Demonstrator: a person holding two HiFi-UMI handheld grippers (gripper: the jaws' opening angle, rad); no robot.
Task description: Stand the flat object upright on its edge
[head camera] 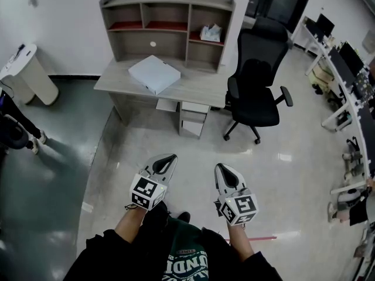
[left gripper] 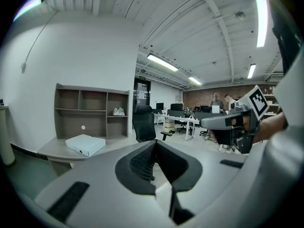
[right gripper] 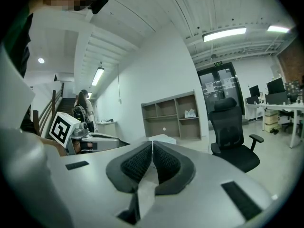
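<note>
A flat white box (head camera: 154, 74) lies on the grey desk (head camera: 199, 89) far ahead of me; it also shows as the white box (left gripper: 85, 144) in the left gripper view and as a white box edge (right gripper: 161, 138) just behind the jaws in the right gripper view. My left gripper (head camera: 171, 157) and right gripper (head camera: 219, 167) hover side by side over the floor, well short of the desk. Both are shut with nothing between their jaws. The left gripper (left gripper: 154, 144) and right gripper (right gripper: 152, 143) point toward the desk.
A shelf hutch (head camera: 167, 25) stands on the desk's back, with a drawer unit (head camera: 193, 119) beneath. A black office chair (head camera: 258, 86) stands right of the desk. A white bin (head camera: 26, 75) and a person's legs (head camera: 17, 130) are at left. Desks with monitors (head camera: 345, 69) line the right.
</note>
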